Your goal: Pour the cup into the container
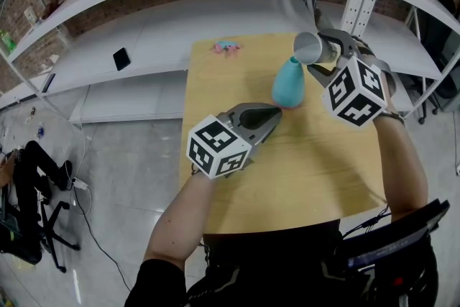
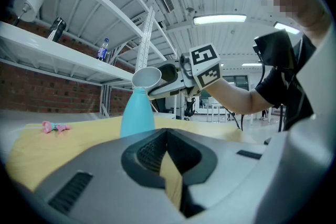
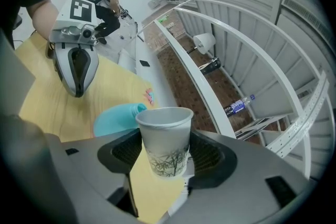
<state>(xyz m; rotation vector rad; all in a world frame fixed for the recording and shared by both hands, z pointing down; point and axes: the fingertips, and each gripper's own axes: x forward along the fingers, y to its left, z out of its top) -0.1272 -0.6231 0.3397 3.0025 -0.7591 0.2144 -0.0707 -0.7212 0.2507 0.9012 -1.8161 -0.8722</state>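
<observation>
A teal bottle-shaped container [image 1: 289, 84] stands upright on the wooden table [image 1: 316, 169]. My right gripper [image 1: 325, 52] is shut on a white paper cup [image 1: 309, 48] printed with bamboo. The cup lies tipped on its side, its mouth at the container's narrow neck. In the right gripper view the cup [image 3: 165, 139] sits between the jaws of the right gripper [image 3: 165, 159], with the container [image 3: 118, 115] behind it. My left gripper [image 1: 275, 112] is shut and holds nothing, its tip close to the container's base. From the left gripper [image 2: 167, 136] the container [image 2: 137, 113] and the cup [image 2: 147, 77] show ahead.
A small pink object [image 1: 226, 47] lies at the table's far edge. White shelves curve behind the table, with a dark phone [image 1: 121, 58] on one. A person in black [image 1: 29, 176] and a chair are on the floor at the left.
</observation>
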